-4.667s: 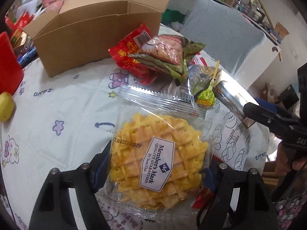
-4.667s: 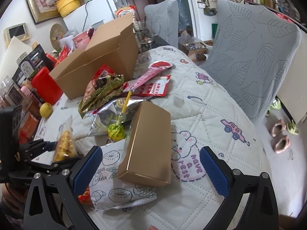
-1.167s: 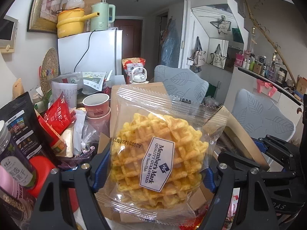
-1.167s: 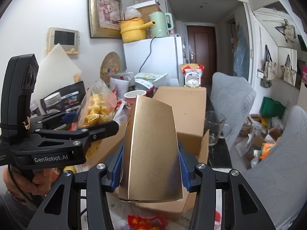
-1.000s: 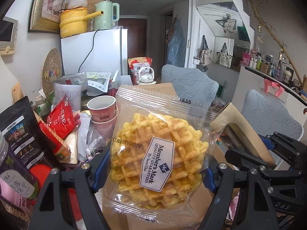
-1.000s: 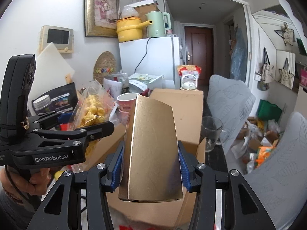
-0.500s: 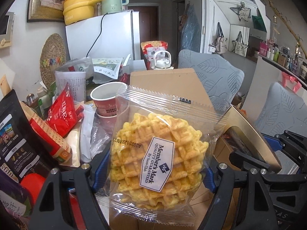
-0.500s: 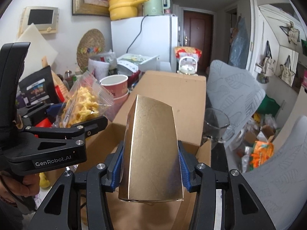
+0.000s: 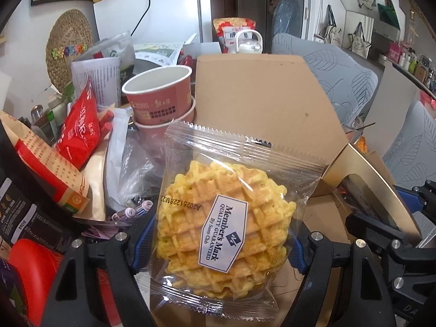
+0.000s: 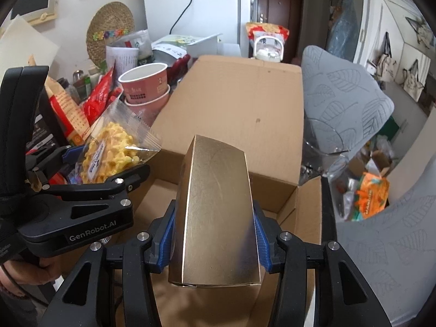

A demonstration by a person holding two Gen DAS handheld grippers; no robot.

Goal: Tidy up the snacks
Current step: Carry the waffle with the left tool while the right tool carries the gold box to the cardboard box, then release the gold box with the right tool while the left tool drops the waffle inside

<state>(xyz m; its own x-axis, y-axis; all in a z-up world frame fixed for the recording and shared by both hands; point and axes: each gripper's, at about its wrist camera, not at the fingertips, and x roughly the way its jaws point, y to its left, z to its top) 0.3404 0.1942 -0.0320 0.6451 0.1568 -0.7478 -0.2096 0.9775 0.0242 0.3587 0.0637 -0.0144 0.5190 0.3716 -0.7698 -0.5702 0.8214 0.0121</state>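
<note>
My left gripper (image 9: 218,241) is shut on a clear packet with a yellow waffle (image 9: 223,212), held over the near left edge of an open cardboard box (image 9: 261,100). The packet also shows in the right wrist view (image 10: 111,152), left of the box (image 10: 239,114). My right gripper (image 10: 215,238) is shut on a gold carton (image 10: 218,209) and holds it upright over the box opening. The gold carton shows at the right of the left wrist view (image 9: 365,179). The box floor I can see is bare.
Stacked pink paper cups (image 10: 144,84) and red snack bags (image 9: 79,130) crowd the left of the box. A glass (image 10: 324,147) and a grey leaf-pattern chair (image 10: 346,95) stand to the right. A white fridge (image 10: 201,5) is behind.
Both grippers picked up their items from the table, carried them to the box and have tilted downward over it in the last second. Both grips are unchanged.
</note>
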